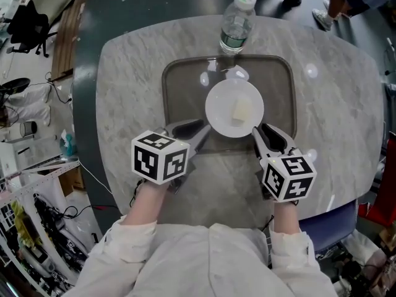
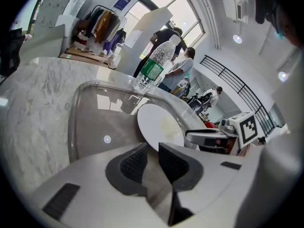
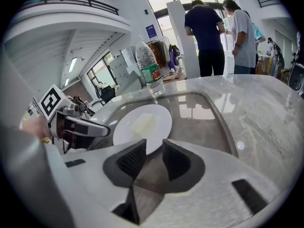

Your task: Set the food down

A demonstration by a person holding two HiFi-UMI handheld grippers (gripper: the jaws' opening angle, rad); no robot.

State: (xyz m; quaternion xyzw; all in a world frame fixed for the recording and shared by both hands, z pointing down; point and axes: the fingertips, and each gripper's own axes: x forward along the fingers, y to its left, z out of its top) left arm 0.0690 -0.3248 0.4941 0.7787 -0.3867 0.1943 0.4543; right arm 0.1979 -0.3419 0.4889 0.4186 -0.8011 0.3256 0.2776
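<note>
A white plate with a pale slab of food on it is over a dark tray on the round marble table. My left gripper is shut on the plate's near-left rim, and my right gripper is shut on its near-right rim. In the left gripper view the plate runs into the narrow gap of that gripper. The right gripper view shows the plate and the food just past that gripper. I cannot tell whether the plate touches the tray.
A clear water bottle with a green label stands upright at the tray's far edge. Two people stand beyond the table. A blue seat is by the table's near-right edge, and cluttered shelves fill the left.
</note>
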